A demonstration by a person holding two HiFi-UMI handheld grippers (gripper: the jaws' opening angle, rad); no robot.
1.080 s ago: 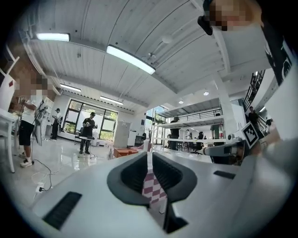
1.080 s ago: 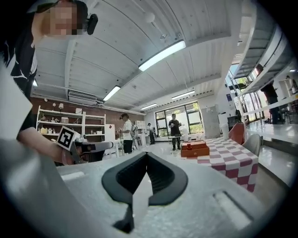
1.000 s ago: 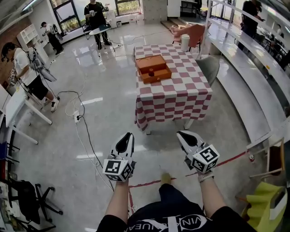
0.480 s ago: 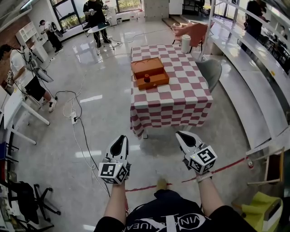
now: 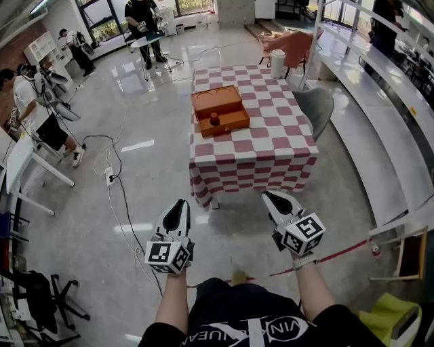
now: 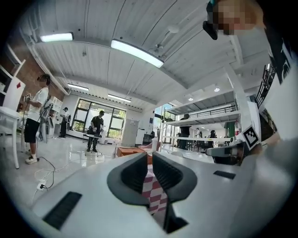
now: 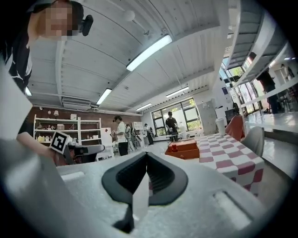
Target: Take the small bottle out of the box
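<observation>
A table (image 5: 258, 146) under a red-and-white checked cloth stands in the middle of a glossy pale floor. A white cylinder (image 5: 277, 63) stands upright on its far right corner, and a grey chair (image 5: 317, 103) sits just beside its right edge. A long white counter (image 5: 380, 101) runs along the right. At far left stands a person in a white shirt (image 5: 32, 95), and another in black (image 5: 144, 15) stands farther back. A black cable (image 5: 125, 196) trails from a power strip (image 5: 114, 176) on the left floor. A line of red tape (image 5: 342, 249) crosses the near right.
</observation>
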